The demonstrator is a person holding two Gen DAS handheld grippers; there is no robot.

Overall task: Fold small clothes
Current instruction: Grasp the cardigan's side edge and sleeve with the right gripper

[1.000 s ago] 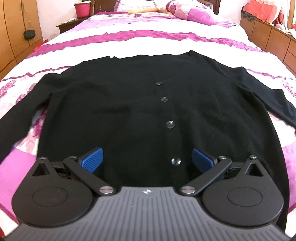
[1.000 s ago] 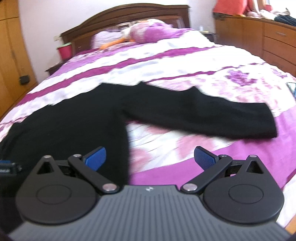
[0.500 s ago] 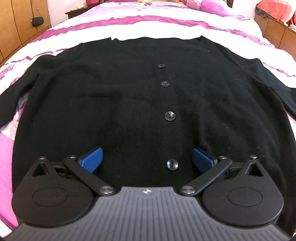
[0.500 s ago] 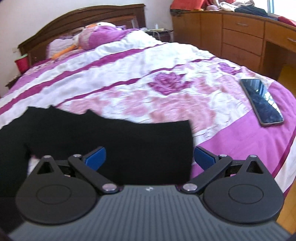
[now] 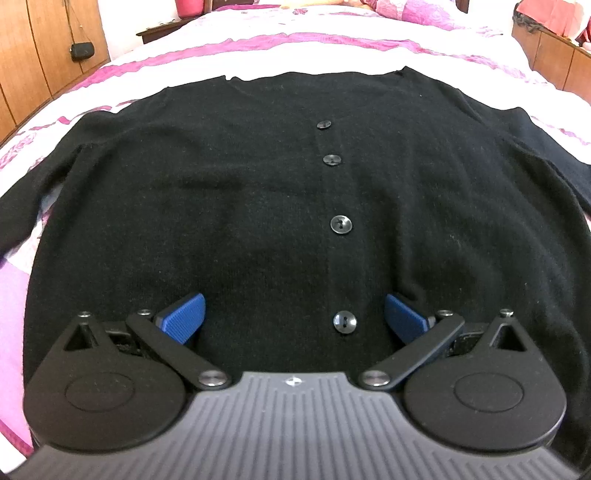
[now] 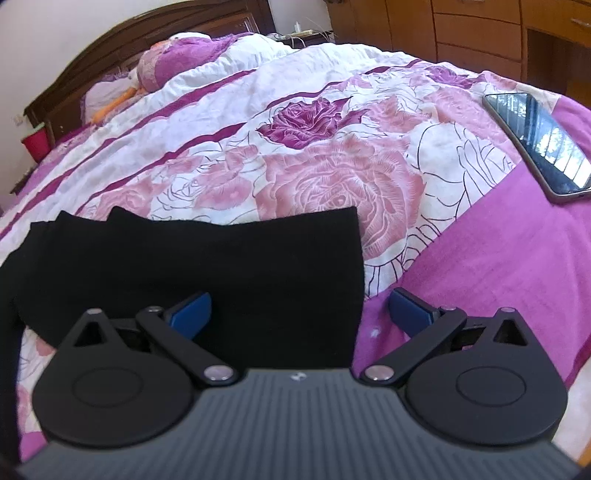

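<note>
Covering floral bedspread (image 6: 332, 177), black cardigan (image 5: 258, 203); each hand-held gripper (image 5: 293, 314) (image 6: 299, 310) spread; wooden drawers (image 6: 480, 33) beyond.

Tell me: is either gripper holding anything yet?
Nothing held. Left gripper is open over the cardigan hem; right gripper open over its sleeve cuff.

Your right tool (image 6: 297, 308) stands with its blue pads spread wide over the cuff end of the black sleeve (image 6: 207, 266), gripping nothing. The sleeve lies flat on the floral bedspread (image 6: 332, 147). A phone (image 6: 537, 142) rests well apart, to the right.
</note>
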